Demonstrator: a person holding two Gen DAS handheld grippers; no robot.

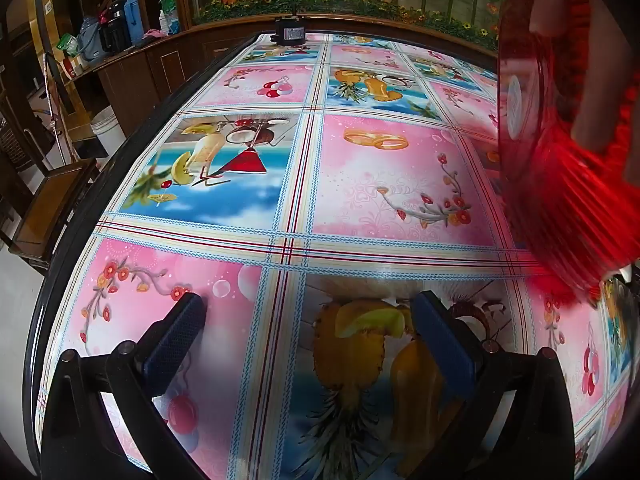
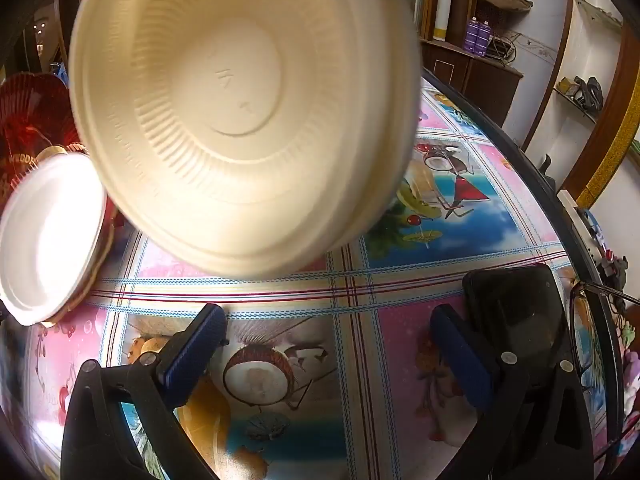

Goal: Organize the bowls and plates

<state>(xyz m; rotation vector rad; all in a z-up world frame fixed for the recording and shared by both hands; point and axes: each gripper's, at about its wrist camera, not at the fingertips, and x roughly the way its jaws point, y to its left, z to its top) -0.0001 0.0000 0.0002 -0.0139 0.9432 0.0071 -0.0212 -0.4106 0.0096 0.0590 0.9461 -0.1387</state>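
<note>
— So what lay around the left gripper (image 1: 308,312)?

— Mostly bare tablecloth (image 1: 280,184), a bright print of fruit, rings and flowers in squares. Its jaws stood wide apart with nothing between them, hanging over a pineapple picture. Off to its right a stack of red ribbed plates (image 1: 560,160) was tilted up on edge, with fingers (image 1: 596,128) gripping its far side. That stack blocked most of the right of the view.

— Anything at the far end?

— A small black device (image 1: 291,34) sat at the table's far edge, and beyond it a wooden ledge with artificial flowers (image 1: 320,0). A chair (image 1: 52,204) stood off the table's left side, and bottles and jugs (image 1: 116,28) crowded a counter behind it.

— And the right gripper (image 2: 328,322)?

— Jaws spread just as wide, empty too. A cream bowl (image 2: 240,112), bottom toward the camera and blurred, filled the upper middle of that view above the table. I could not tell what held it. It hid much of the cloth behind.

— Where were the other dishes?

— At the left edge a white plate (image 2: 48,236) leaned on what looked like a gold-rimmed one, and red plates (image 2: 32,120) showed behind those.

— Anything in the way on the right?

— A dark phone (image 2: 516,312) lay on the cloth just beside the right finger, and spectacles (image 2: 580,320) rested at the table's rim past it. Shelves (image 2: 576,96) with clutter lined the wall beyond.
</note>
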